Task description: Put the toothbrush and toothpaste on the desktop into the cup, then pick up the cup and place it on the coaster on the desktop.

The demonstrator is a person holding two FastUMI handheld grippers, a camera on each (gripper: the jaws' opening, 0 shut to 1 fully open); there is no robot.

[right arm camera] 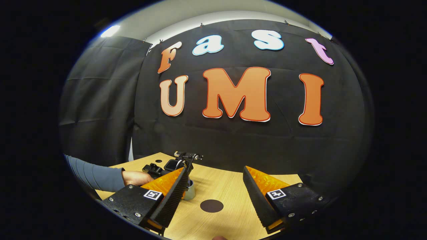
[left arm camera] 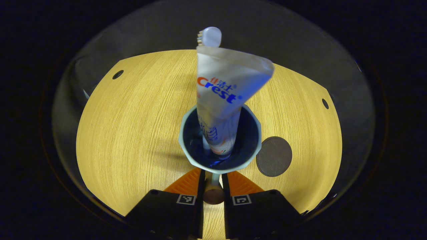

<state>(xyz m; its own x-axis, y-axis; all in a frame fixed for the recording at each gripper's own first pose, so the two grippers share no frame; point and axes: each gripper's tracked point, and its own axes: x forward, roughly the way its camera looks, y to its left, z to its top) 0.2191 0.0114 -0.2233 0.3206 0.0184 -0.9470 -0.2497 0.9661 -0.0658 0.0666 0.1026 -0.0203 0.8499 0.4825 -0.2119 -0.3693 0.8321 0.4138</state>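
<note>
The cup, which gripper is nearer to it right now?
Left. The left gripper grips the cup by its handle; the right gripper hangs open, away from it, beyond the coaster.

Pale toothbrush head point(left arm camera: 210, 36) is seen above the white toothpaste tube point(left arm camera: 223, 96); its handle is hidden behind it. Light-blue cup point(right arm camera: 188, 190) is mostly covered by the right gripper's orange finger point(right arm camera: 166, 186). Grey sleeve point(right arm camera: 93, 174) is cut off at the edge.

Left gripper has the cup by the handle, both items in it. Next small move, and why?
Probably lift the cup a little and carry it right onto the coaster. The toothpaste and toothbrush already stand inside, the left gripper pinches the handle, and the coaster lies beside the cup, uncovered. The right gripper is open, apart.
</note>
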